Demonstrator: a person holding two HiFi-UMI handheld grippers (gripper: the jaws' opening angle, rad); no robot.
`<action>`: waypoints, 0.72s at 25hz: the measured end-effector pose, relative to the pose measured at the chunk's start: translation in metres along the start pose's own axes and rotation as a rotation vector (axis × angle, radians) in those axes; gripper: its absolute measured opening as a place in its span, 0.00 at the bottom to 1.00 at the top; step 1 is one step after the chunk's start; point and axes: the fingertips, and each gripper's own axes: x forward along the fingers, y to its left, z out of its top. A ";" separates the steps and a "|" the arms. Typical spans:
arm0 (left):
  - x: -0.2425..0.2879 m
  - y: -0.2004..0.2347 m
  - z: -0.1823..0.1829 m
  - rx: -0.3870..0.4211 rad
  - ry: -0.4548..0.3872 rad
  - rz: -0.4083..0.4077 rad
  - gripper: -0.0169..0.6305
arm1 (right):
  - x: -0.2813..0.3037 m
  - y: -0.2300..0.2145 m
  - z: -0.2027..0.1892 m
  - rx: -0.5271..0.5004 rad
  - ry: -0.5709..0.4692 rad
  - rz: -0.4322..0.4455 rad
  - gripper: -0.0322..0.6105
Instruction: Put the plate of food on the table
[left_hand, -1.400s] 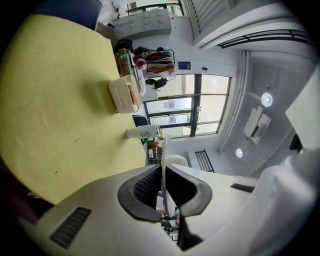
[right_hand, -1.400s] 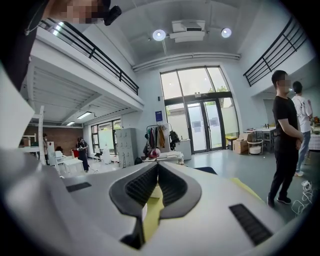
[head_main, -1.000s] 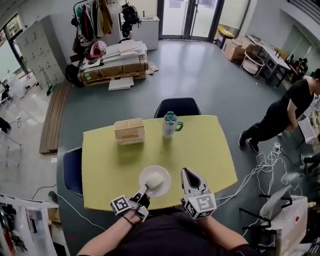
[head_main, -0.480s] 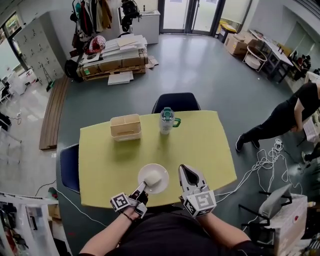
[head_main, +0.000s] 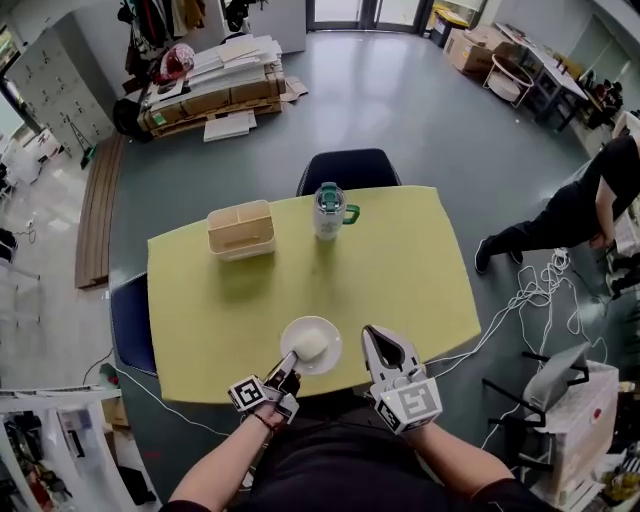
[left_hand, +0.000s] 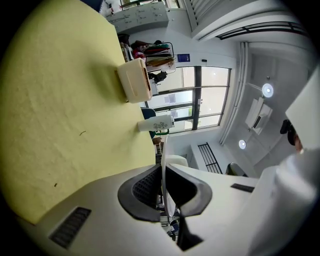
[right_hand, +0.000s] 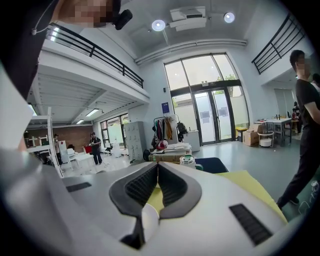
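Observation:
A white plate (head_main: 311, 345) with a pale lump of food (head_main: 312, 343) is over the near edge of the yellow table (head_main: 400, 260). My left gripper (head_main: 290, 358) is shut on the plate's near rim. In the left gripper view the rim (left_hand: 163, 155) shows edge-on, pinched between the dark pads of that gripper (left_hand: 162, 170). Whether the plate rests on the table top I cannot tell. My right gripper (head_main: 374, 333) hovers just right of the plate, shut and empty. The right gripper view shows its pads (right_hand: 145, 185) meeting at the tips of the gripper (right_hand: 158, 166).
A beige slotted box (head_main: 241, 229) and a white bottle with a green lid (head_main: 328, 210) stand at the table's far side. Dark blue chairs sit at the far edge (head_main: 348, 170) and left edge (head_main: 130, 325). A person (head_main: 590, 210) bends over at the right; cables (head_main: 530, 300) lie on the floor.
My left gripper and the plate have sunk toward the table top near its front edge. The right gripper has dropped a little beside them, still shut.

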 end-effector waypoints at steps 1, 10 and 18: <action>0.000 0.008 -0.003 -0.015 -0.001 0.006 0.06 | -0.001 -0.001 -0.004 0.000 0.006 0.000 0.07; -0.001 0.068 -0.022 -0.033 0.003 0.099 0.07 | -0.004 -0.004 -0.044 0.018 0.066 -0.008 0.07; 0.012 0.105 -0.036 -0.083 0.005 0.153 0.07 | -0.007 -0.001 -0.072 0.048 0.107 -0.013 0.07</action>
